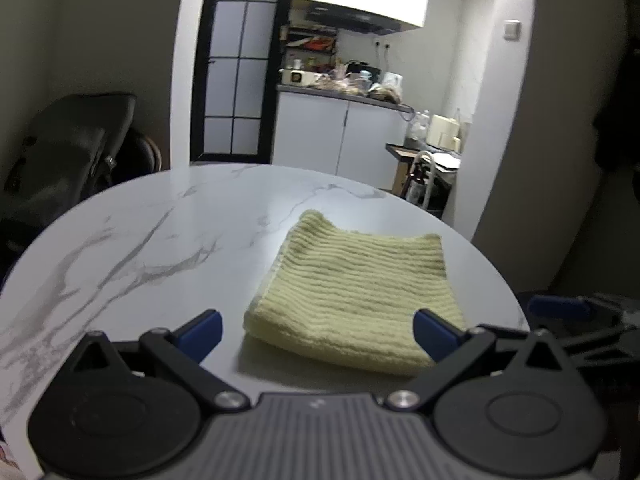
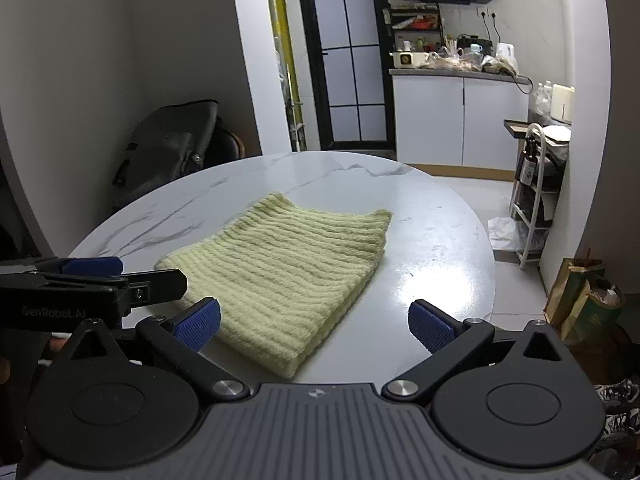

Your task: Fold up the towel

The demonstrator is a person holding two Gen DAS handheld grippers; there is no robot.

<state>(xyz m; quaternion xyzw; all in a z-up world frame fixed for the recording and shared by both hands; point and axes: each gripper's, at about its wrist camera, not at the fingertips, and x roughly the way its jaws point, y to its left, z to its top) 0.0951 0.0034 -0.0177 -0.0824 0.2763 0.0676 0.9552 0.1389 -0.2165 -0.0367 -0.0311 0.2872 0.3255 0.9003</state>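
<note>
— What did you see from where you stood?

— A round marble table [image 1: 132, 240] filled most of the scene, its near edge hidden behind the gripper bodies. The pale yellow ribbed towel [image 1: 356, 292] lay folded flat on it in stacked layers, toward the near right part of the top.

— And the grippers?

— The left gripper [image 1: 318, 334] was just short of the towel's near edge, its jaws spread wide and gripping nothing; its right blue pad [image 1: 434, 334] overlapped the towel's near corner in the left wrist view, so I couldn't tell whether it touched the cloth. The right gripper [image 2: 314, 322] was equally wide open and empty, with the towel's near end lying between its pads.

— Anything unclear?

— The left wrist view was soft, so the clutter on the kitchen counter [image 2: 456, 72] behind was hard to make out. The dark chair [image 2: 168, 140] by the wall was partly cut off by the table rim.
</note>
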